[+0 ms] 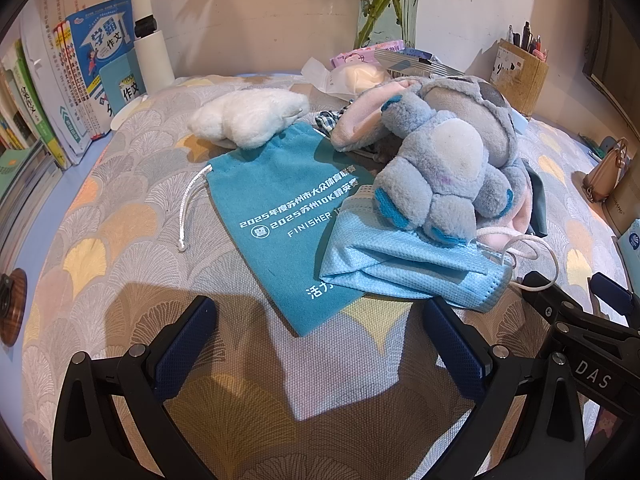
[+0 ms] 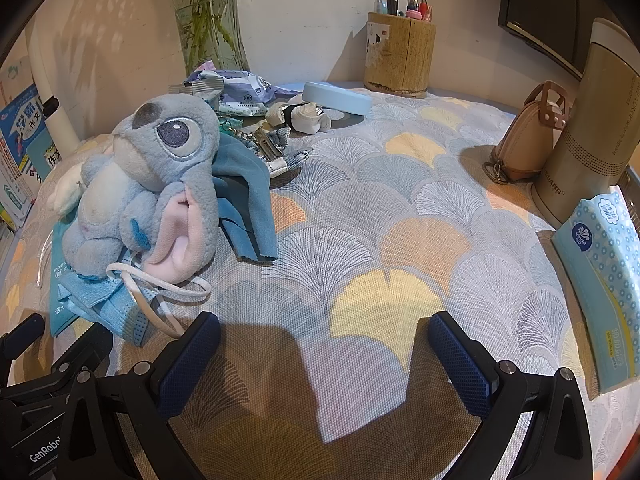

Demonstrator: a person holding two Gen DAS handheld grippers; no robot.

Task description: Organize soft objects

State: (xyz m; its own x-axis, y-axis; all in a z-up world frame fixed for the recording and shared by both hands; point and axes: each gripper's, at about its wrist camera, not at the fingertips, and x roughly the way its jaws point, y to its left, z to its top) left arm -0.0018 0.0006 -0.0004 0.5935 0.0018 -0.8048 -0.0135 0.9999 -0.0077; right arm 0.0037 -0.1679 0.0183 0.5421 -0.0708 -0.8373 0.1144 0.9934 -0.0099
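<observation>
Plush and thin cloth make up the pile seen by the left wrist camera: a grey-blue plush toy (image 1: 444,168) lies on its back on top of a pale blue face mask (image 1: 404,268), which in turn overlaps a teal drawstring pouch (image 1: 280,208) lying flat on the patterned tablecloth (image 1: 120,240). A white fluffy toy (image 1: 248,116) rests just behind the pouch's mouth. All of this should be light and yielding; the toy would likely squash under the pads, so a limb or the belly looks like the surest hold, while the mask is best pinched at its free edge or ear loop (image 1: 532,252). The pouch appears flat and probably empty, its cord (image 1: 192,208) trailing loose. The left gripper (image 1: 316,344) hovers wide open before the pouch's bottom corner, holding nothing.

From the right wrist camera, the plush toy (image 2: 148,184) sits at the left with a blue cloth (image 2: 248,204) draped behind it, the mask (image 2: 116,304) and its loops beneath. Farther back stand a wooden pen holder (image 2: 400,56) full of pens, a glass vase (image 2: 212,24) with green stems, and a closed round blue tin (image 2: 336,98), contents hidden. A tissue pack (image 2: 600,280) lies at the right. The right gripper (image 2: 320,352) is spread wide over bare cloth, empty, with the mask's loop just beside its left finger.
</observation>
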